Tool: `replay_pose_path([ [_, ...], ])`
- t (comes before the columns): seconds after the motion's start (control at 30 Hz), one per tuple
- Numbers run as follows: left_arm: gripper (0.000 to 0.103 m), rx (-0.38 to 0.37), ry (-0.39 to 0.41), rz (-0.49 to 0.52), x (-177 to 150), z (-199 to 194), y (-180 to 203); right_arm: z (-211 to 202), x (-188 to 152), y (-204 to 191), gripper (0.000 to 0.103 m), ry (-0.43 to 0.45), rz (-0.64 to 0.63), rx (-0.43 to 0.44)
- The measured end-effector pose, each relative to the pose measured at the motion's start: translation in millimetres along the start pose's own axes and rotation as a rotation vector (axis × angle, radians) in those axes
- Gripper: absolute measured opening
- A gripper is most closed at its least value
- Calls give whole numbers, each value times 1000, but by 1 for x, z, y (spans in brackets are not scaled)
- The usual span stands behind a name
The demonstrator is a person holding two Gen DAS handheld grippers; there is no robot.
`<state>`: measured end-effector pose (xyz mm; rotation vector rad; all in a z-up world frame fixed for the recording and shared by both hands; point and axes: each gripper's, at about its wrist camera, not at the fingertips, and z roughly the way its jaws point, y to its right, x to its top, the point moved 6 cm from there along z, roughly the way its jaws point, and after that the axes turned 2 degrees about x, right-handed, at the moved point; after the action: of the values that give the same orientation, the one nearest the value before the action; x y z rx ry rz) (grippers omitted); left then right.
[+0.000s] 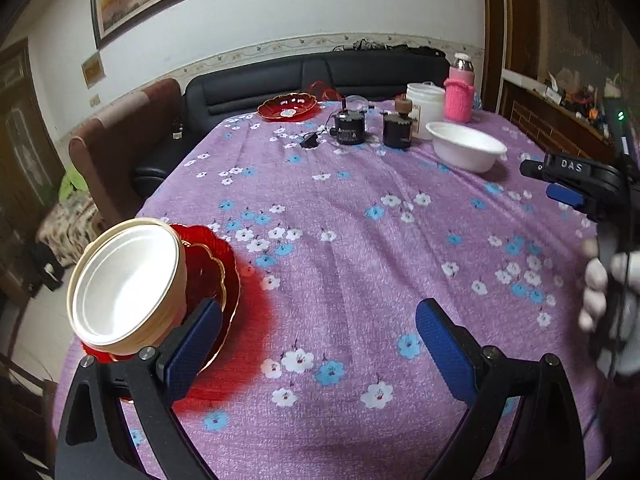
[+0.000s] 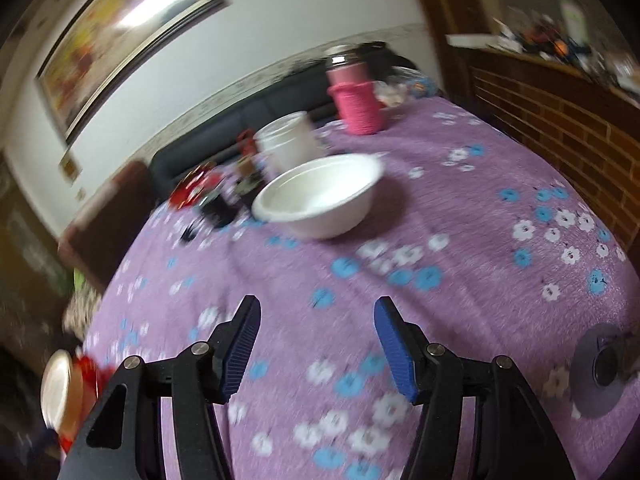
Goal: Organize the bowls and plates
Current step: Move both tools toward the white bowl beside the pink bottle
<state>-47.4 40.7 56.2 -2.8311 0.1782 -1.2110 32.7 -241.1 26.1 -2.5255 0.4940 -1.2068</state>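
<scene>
Bowl [image 2: 320,196] sits ahead of the wide-open right hand-held gripper [image 2: 316,350], well apart.

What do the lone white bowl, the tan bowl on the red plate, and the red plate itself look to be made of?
White bowl: matte, thick-walled with a rolled rim, probably foam or moulded pulp, a disposable.
Tan bowl: probably paper, judging by its dull tan outside and white lining; it seems to be several nested.
Red plate: translucent, glossy, gold-edged and scalloped, casting a red glow on the cloth; glass or clear plastic, can't tell which.

left gripper [image 1: 320,344]: jaws wide apart | right gripper [image 2: 318,348]: jaws apart
</scene>
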Motion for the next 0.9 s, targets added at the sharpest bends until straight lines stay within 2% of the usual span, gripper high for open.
replay_pose_path([
  [0.17, 97, -86, 15, -33, 28, -1, 1, 23, 33, 22, 63, 3, 98, -18],
  [0.3, 97, -191, -18, -90, 58, 8, 4, 42, 55, 32, 63, 7, 151, -36],
  [0.37, 97, -219, -36, -105, 67, 14, 7, 52, 65, 42, 63, 24, 207, -30],
  [0.5, 97, -230, -74, -113, 75, 29, 15, 77, 73, 51, 63, 21, 273, -5],
  [0.73, 97, -231, -136, -105, 69, 53, 29, 131, 84, 50, 62, -79, 275, -12],
  [0.77, 97, -235, -145, -109, 68, 55, 30, 136, 83, 52, 53, -93, 279, -2],
  [0.8, 97, -239, -151, -114, 68, 57, 30, 140, 82, 51, 32, -111, 278, 13],
  [0.83, 97, -241, -152, -119, 67, 57, 29, 143, 80, 52, 28, -125, 276, 22],
  [0.87, 97, -242, -151, -122, 67, 58, 29, 144, 76, 53, 18, -144, 279, 30],
  [0.9, 97, -242, -149, -125, 67, 58, 28, 143, 73, 54, 15, -152, 287, 42],
])
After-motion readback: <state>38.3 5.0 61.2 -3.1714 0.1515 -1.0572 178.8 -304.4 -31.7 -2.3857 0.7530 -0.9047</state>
